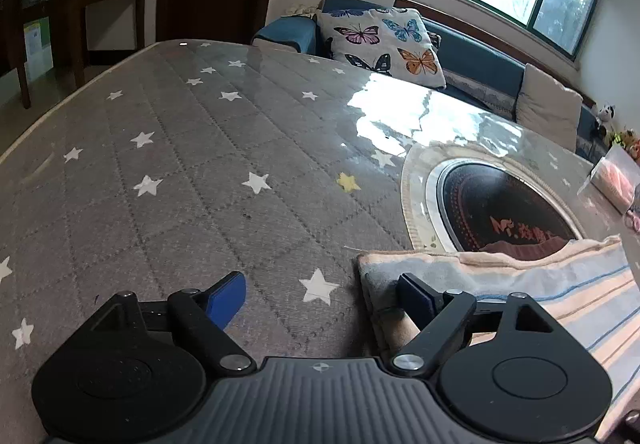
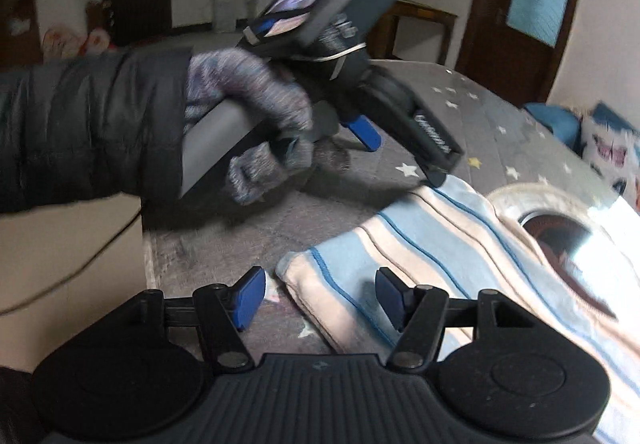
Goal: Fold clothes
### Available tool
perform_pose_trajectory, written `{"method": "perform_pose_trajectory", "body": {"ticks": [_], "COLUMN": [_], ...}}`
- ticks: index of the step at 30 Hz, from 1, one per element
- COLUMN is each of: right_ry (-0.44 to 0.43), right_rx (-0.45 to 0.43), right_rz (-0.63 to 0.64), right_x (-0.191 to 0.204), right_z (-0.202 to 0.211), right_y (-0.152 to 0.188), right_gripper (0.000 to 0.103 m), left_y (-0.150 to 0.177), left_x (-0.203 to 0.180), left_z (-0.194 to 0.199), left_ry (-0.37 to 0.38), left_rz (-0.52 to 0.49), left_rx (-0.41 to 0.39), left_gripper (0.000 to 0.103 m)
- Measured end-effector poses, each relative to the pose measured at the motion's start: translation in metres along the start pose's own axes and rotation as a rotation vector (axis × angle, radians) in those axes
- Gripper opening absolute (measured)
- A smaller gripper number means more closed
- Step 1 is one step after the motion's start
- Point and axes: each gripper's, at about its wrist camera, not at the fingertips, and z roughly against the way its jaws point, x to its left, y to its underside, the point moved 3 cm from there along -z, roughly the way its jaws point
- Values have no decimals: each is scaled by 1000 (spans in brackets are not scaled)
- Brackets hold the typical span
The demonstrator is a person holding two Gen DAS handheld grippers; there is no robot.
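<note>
Striped cloth (image 2: 420, 244), pale blue and peach with thin blue lines, lies folded on the bench (image 1: 180, 163) just ahead of both my grippers. My left gripper (image 1: 324, 296) stands wide with nothing pinched; its right pad sits over the near corner of the cloth, its left pad over the bare grey quilted cover with white stars. My right gripper (image 2: 320, 296) is about half spread, also holding nothing, with the cloth's near corner lying between the pads and neither pressing on it. From the right wrist view my gloved left hand (image 2: 256, 123), in a dark puffy sleeve (image 2: 92, 123), grips the other tool beyond and to the left of my right gripper, its tip at the cloth's far corner. Past the cloth, a round black hob (image 1: 504, 203) set in the bench bears red writing, partly covered and too blurred to read. White lettering on the left tool's side is unreadable too.
</note>
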Motion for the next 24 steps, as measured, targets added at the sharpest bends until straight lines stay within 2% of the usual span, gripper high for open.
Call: {"method": "perform_pose_trajectory", "body": {"ticks": [2,5,7,8,9,10,16,22,23,24], "right_ry": [11,20,17,16,6,-3,-55,-69,-72,-74], "right_rx": [8,22,17,11,5,-1,-65,-116,-118,-121], "right_rz": [30,35,14,-5,-34,-69,-237,-284,-284,-285], "right_x": [4,7,6,3,-1,-6,-39,-53,-54,-53], "right_z": [-5,-10,-9,-7,-5,-2,21,40,40,41], "right_y": [1,3,3,3,2,1,-4,-6,-5,-3], "right_gripper": [56,42,25,23,14,11,9,9,9,9], "left_y": [-2,1,4,7,9,12,32,36,36,37], "left_x": [1,6,7,7,7,7,9,1,-1,-4], "left_z": [4,11,19,23,26,30,45,46,44,43], "left_ry": [2,23,47,59,71,87,176,273,287,295], "left_rz": [17,51,69,80,93,112,292,407,411,412], "left_rx": [4,20,26,30,36,43,104,136,143,148], "left_gripper": [86,87,87,87,87,87,87,86,84,76]}}
